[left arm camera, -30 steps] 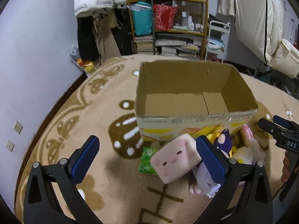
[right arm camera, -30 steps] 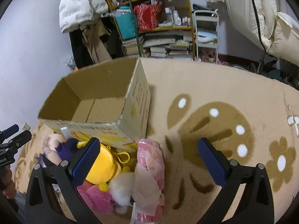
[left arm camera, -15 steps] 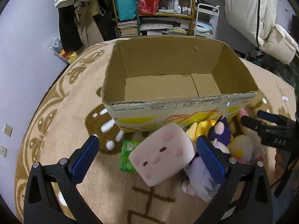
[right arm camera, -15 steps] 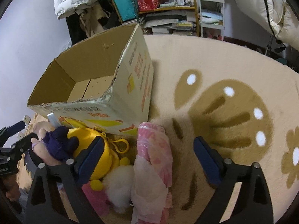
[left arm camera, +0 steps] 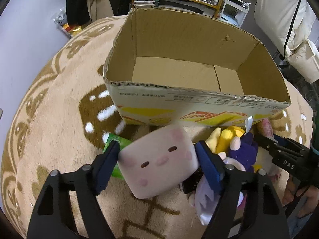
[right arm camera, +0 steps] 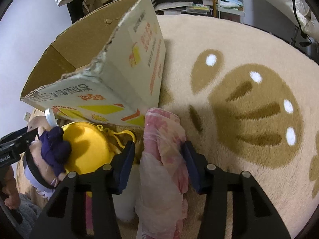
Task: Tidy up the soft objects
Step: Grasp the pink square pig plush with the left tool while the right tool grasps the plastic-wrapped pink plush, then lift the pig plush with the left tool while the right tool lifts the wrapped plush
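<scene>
A pink square plush (left arm camera: 159,159) with a small face lies on the rug in front of the open cardboard box (left arm camera: 199,97). My left gripper (left arm camera: 157,146) points down over it. Its jaws are closing and both blue pads touch the plush's sides. In the right wrist view a pink bundle in clear plastic (right arm camera: 163,149) lies by the box's corner (right arm camera: 123,75). My right gripper (right arm camera: 158,145) straddles it, jaws closing. The right pad touches the bundle; a narrow gap shows at the left pad. Inside, the box shows only bare cardboard.
A yellow plush (right arm camera: 85,147), a purple-haired doll (right arm camera: 53,147) and a white fluffy toy (right arm camera: 125,199) crowd between the two grippers. A green packet (left arm camera: 117,141) lies under the left pad. The tan patterned rug (right arm camera: 249,99) stretches right. Shelves and clothes stand behind.
Both grippers sank toward the toys and tipped downward. The left jaws narrowed onto the pink square plush. The right jaws narrowed around the pink bundle.
</scene>
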Motion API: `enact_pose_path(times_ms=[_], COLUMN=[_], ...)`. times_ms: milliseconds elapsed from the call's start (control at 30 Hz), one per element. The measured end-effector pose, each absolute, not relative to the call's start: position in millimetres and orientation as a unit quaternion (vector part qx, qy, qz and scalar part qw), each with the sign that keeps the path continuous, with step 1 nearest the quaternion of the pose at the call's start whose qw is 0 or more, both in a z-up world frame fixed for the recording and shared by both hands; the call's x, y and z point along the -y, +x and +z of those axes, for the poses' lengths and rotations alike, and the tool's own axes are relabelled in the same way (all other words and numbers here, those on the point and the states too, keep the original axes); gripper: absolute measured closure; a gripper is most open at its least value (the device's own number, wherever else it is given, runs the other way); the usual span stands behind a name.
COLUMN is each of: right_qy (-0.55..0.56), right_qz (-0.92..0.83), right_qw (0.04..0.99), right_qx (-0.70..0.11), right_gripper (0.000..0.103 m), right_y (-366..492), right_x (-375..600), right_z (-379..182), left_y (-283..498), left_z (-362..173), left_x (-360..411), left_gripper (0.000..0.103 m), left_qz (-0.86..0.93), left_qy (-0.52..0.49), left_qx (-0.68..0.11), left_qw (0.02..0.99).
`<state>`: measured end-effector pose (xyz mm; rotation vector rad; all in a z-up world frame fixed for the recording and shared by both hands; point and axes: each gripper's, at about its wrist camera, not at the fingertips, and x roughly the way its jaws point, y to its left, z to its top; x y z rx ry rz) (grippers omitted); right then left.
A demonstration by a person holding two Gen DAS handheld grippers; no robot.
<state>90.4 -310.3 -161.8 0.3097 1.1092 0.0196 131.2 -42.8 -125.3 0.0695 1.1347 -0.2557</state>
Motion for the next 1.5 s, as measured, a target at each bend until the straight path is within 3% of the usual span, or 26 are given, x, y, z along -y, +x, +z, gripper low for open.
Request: enact_pose_path(times_ms=[100, 367, 767, 1500], right_qy=[0.136, 0.133, 0.144, 0.104], right_qz=[0.002, 0.011, 0.016, 0.044], right_qw=[0.839, 0.845, 0.871, 0.948], right_qx=[-0.527, -0.518, -0.468, -0.296], right_gripper=[0.067, 0.083, 0.085, 0.085], right_y=[89.7, 88.4, 71.3, 26.3], right_x=[307.7, 312.0, 316.3, 280.2], right_z=[-163.0, -160.4, -131.6, -10.4], left_y=[129.6, 122.6, 105.6, 60.6], left_z=[-124.3, -117.6, -85.5, 18.5], left_x=[44.2, 41.2, 25.0, 21.4], left_gripper=[0.040, 0.056, 0.062, 0.061], left_qz=[-0.122, -0.121, -0.105, -0.101], left_qy=[0.035, 0.035, 0.026, 0.047], left_qx=[-0.537, -0.526, -0.474, -0.311], left_qw=[0.834, 0.841, 0.874, 0.944])
